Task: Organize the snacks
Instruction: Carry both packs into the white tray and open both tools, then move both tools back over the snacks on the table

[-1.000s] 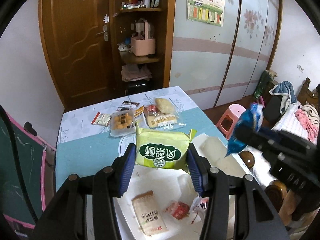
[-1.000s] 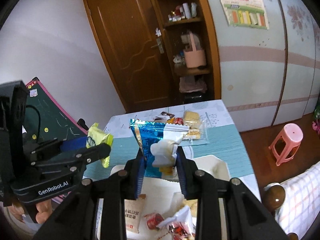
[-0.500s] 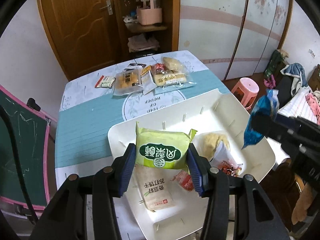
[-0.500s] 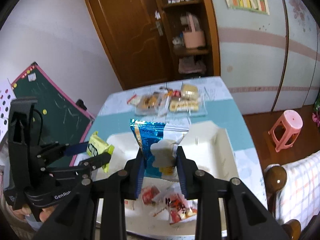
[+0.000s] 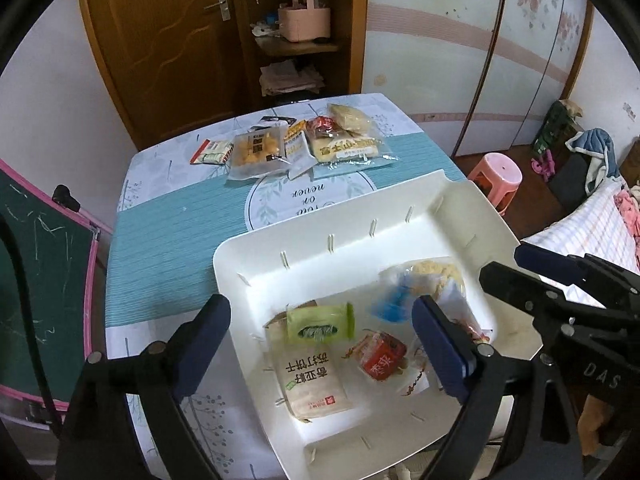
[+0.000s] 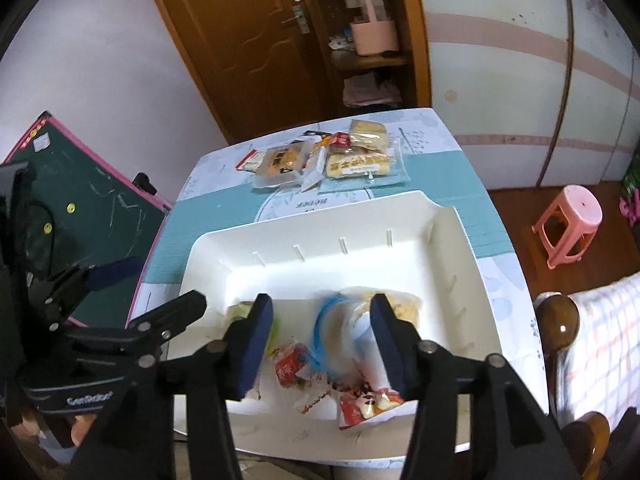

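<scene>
A white tray (image 5: 460, 208) sits on the near part of the table. My left gripper (image 5: 320, 344) hovers over it, jaws opening wide, and the green snack packet (image 5: 320, 324) lies loose in the tray below them, touching neither pad. Beside it are a brown cracker packet (image 5: 312, 380) and a red packet (image 5: 384, 356). My right gripper (image 6: 322, 344) is also opening over the tray (image 6: 440, 216). The blue packet (image 6: 332, 336) shows as a blur between its pads, dropping onto the other snacks. The right gripper (image 5: 560, 276) reaches in from the right of the left wrist view.
Several more snack packets (image 5: 296, 148) lie in a row at the table's far end (image 6: 324, 160). A green chalkboard (image 5: 36, 272) leans at the left. A pink stool (image 6: 568, 220) and a bed (image 5: 592, 232) stand to the right.
Both grippers sank towards the tray, then their jaws spread. The green packet left the left jaws and lies in the tray. The blue packet slipped from the right jaws.
</scene>
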Motion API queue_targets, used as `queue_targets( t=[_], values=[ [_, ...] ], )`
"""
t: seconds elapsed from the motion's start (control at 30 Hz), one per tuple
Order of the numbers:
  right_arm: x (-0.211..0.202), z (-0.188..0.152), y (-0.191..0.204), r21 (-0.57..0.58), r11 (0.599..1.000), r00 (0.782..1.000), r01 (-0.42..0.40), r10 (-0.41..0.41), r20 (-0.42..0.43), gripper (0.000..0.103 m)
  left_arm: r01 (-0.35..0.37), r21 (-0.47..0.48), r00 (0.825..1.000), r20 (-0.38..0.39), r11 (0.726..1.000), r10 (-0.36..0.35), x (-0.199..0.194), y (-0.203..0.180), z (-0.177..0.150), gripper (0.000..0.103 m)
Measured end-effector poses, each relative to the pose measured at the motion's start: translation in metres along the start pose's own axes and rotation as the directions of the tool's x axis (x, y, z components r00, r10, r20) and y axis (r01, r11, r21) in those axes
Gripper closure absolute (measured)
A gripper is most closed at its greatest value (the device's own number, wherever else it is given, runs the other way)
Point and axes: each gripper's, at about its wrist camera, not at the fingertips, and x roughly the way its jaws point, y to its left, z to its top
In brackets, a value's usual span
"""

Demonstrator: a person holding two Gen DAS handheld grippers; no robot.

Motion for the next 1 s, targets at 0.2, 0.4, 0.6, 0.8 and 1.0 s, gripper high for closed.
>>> queue_targets(
  t=[0.2, 0.4, 0.6, 0.8, 1.0],
  values=[
    [0.004, -0.002, -0.001, 0.01, 1.0, 1.0, 0.008, -0.008, -0.018, 0.05, 0.0, -0.005, 1.0, -0.027, 1.0, 0.0, 0.007, 0.001, -0.001, 0.011],
    [0.009, -0.002, 0.0, 0.013, 1.0, 0.999, 0.012, -0.012, -0.037, 0.05, -0.004, -0.012, 0.999, -0.046, 1.0, 0.003, 0.012, 0.002, -0.002, 0.011],
    [0.012, -0.004, 0.001, 0.011, 1.0, 0.998, 0.018, -0.017, -0.054, 0.05, -0.003, -0.016, 0.999, -0.054, 1.0, 0.002, 0.013, 0.004, -0.003, 0.011],
    [0.017, -0.005, 0.001, 0.008, 1.0, 0.997, 0.026, -0.025, -0.073, 0.05, 0.002, -0.015, 0.999, -0.052, 1.0, -0.003, 0.014, 0.003, -0.004, 0.011],
    [0.019, -0.006, 0.002, 0.005, 1.0, 0.996, 0.03, -0.03, -0.081, 0.05, 0.011, -0.025, 0.998, -0.062, 1.0, -0.013, 0.017, 0.005, -0.006, 0.011]
  ],
)
